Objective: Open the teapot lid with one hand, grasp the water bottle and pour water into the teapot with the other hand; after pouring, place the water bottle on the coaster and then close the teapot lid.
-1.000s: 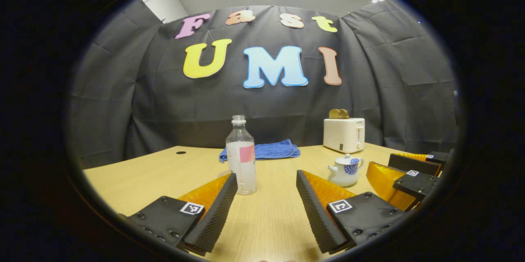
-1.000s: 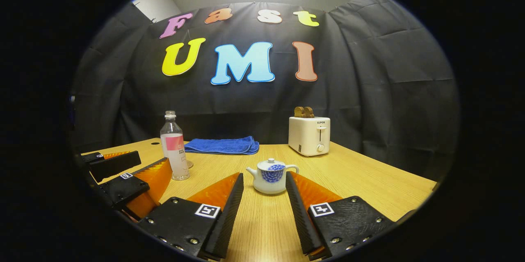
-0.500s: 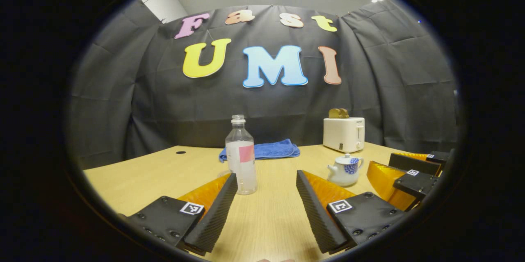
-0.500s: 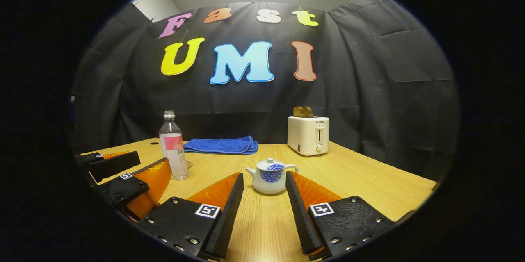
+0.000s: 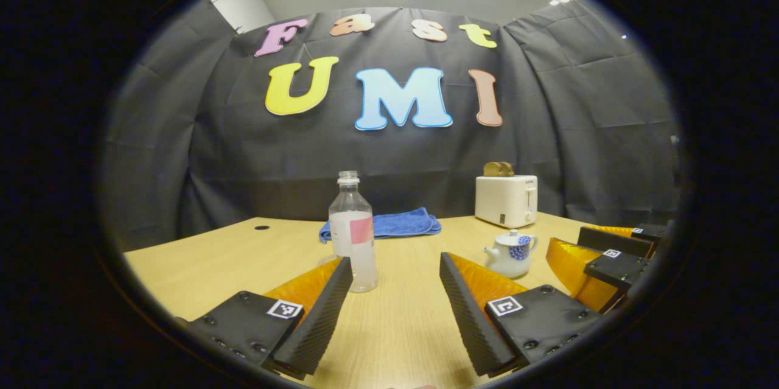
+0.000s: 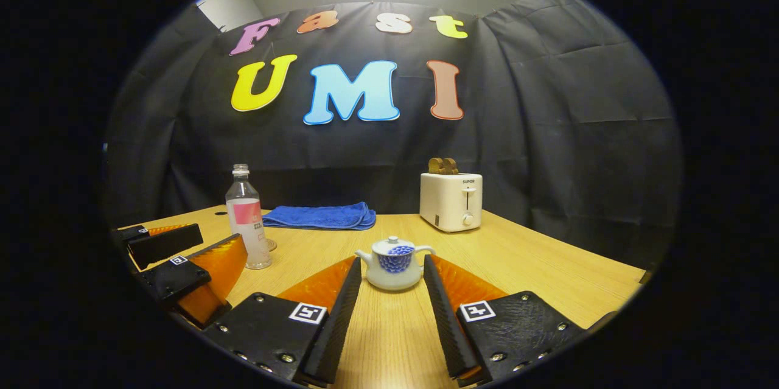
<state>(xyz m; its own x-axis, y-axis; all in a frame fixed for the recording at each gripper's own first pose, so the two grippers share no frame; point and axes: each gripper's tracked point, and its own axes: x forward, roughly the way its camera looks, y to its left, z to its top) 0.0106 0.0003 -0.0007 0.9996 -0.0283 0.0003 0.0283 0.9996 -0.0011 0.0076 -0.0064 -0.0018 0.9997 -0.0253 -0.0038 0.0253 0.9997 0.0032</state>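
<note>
At lower centre of the left gripper view, the left gripper (image 5: pixel 395 264), fingers apart, faces the water bottle (image 5: pixel 353 234) just above its left finger. In the right gripper view, the right gripper (image 6: pixel 389 264), fingers apart, frames the lidded teapot (image 6: pixel 392 264).

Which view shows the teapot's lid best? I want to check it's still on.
The right gripper view: the teapot sits centred, just ahead of that gripper's open fingers, with the lid on top. The left gripper view shows the teapot smaller and off to the right, lid also on.
</note>
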